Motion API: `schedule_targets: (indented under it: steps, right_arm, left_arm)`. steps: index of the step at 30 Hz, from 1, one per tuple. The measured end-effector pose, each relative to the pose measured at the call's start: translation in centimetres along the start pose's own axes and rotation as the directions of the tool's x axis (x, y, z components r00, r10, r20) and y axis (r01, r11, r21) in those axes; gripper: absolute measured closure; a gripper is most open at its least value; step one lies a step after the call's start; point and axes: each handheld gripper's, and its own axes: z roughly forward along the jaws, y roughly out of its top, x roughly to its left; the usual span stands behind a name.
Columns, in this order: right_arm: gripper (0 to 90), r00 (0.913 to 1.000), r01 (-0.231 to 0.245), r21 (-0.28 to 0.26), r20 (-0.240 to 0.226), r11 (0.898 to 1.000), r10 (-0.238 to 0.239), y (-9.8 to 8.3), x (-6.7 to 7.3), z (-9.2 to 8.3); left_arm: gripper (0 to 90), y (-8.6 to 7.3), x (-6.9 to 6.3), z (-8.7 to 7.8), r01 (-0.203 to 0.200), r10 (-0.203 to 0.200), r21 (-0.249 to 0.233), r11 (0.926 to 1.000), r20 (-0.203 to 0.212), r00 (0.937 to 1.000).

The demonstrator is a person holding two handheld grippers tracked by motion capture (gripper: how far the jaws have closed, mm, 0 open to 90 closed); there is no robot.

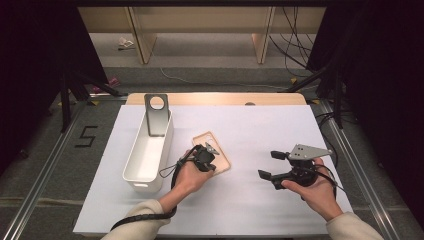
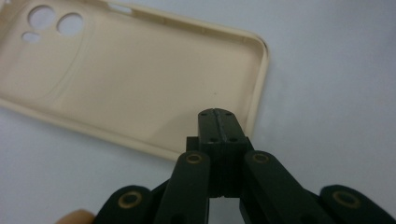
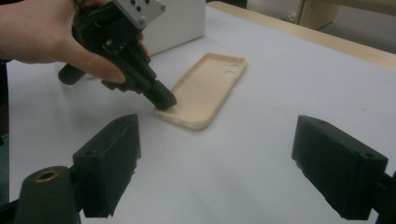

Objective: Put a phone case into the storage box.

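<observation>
Cream-coloured sleeves are worn on both forearms. The left tongs are made of matt black plastic, with brass-coloured pivot rings set into the linkage arms and small screws sunk into the jaw tips. A black ribbed cable is trailed from them. The right tongs are topped by a grey three-cornered plate with dark screw holes, and blocky black jaws are fitted.

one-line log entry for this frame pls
left tool: shut, tips on phone case near edge, nothing gripped | right tool: open, empty, off to the side | case: flat, inside up, beside white bin
</observation>
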Motion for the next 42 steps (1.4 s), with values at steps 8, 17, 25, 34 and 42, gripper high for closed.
schedule_targets:
  steps: [8,17,25,34,42]
  right_arm:
    - [16.4,1.0,-0.001,-0.001,-0.002,1.0,0.001,0.0,0.0,0.1]
    - [16.4,1.0,-0.001,0.001,-0.002,1.0,0.001,0.0,0.0,0.1]
    - [16.4,1.0,0.0,0.002,-0.002,1.0,0.0,0.0,0.0,0.1]
    - [16.4,1.0,0.001,0.001,-0.002,1.0,-0.001,0.0,0.0,0.1]
    - [16.4,1.0,0.003,0.003,-0.004,1.0,-0.003,0.0,0.1,0.1]
  left_arm:
    - [89.6,-1.2,0.8,-1.2,-0.005,0.007,0.06,0.9982,-0.037,0.9993]
    - [89.6,-1.9,1.1,-2.2,-0.021,0.032,0.14,0.9899,-0.08,0.9963]
    - [89.4,-2.2,1.5,-2.4,-0.007,0.019,0.141,0.99,-0.088,0.996]
    - [86.2,-2.5,1.4,-2.6,-0.031,0.04,0.112,0.9932,-0.083,0.9957]
    - [70.5,-2.9,1.0,-4.9,-0.05,0.046,-0.055,0.9972,-0.073,0.9963]
